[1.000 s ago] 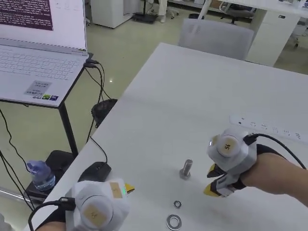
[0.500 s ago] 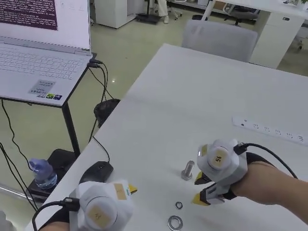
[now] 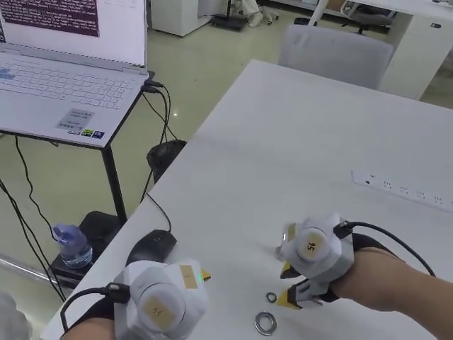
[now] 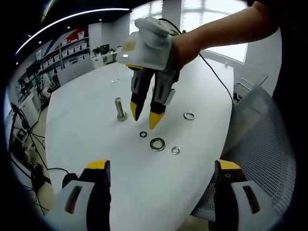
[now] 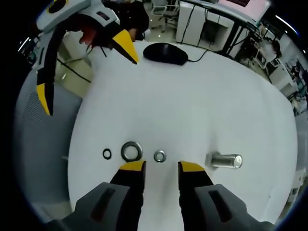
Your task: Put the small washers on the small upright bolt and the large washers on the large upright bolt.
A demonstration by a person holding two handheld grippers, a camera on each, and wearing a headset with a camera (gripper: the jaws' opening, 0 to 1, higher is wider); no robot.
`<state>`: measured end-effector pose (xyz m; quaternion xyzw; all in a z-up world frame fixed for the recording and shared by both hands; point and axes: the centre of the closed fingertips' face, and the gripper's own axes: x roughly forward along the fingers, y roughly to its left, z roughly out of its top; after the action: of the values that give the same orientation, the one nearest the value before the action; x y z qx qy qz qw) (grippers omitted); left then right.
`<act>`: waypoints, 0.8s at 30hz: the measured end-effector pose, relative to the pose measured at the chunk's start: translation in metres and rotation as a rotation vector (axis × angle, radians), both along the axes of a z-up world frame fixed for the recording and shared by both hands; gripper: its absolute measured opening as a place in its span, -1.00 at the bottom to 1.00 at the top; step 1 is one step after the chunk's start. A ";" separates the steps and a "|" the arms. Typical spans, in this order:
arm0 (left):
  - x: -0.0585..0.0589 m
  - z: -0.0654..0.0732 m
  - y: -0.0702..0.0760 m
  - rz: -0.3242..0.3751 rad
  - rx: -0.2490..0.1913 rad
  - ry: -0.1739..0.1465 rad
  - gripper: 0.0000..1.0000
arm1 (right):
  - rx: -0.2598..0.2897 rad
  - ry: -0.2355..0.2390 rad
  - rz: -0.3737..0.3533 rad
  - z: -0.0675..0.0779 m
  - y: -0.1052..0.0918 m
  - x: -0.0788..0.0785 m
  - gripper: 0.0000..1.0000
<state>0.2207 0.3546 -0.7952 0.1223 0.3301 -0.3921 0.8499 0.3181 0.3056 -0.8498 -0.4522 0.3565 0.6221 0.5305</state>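
**Right gripper view: small washer could skid**

The right gripper, fingers narrowly apart and empty, hangs over it on the table. Thin and flat, it may slide into the large washer just beside it. The left gripper gapes wide, empty.

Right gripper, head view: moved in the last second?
Yes. The right gripper has shifted left toward the small washer; its tips now sit just right of it.
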 end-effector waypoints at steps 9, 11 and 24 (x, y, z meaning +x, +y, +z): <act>0.000 -0.002 0.001 0.005 0.001 0.003 0.76 | -0.026 0.003 0.005 -0.017 0.001 0.001 -0.47; 0.000 -0.003 0.001 0.005 -0.001 0.005 0.76 | -0.019 0.003 0.006 -0.017 0.003 0.001 -0.47; 0.000 -0.003 0.000 0.011 -0.009 0.006 0.72 | -0.044 -0.006 0.022 -0.026 0.002 0.001 -0.52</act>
<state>0.2206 0.3547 -0.7978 0.1156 0.3316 -0.3893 0.8515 0.3188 0.3075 -0.8755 -0.4694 0.3638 0.6185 0.5146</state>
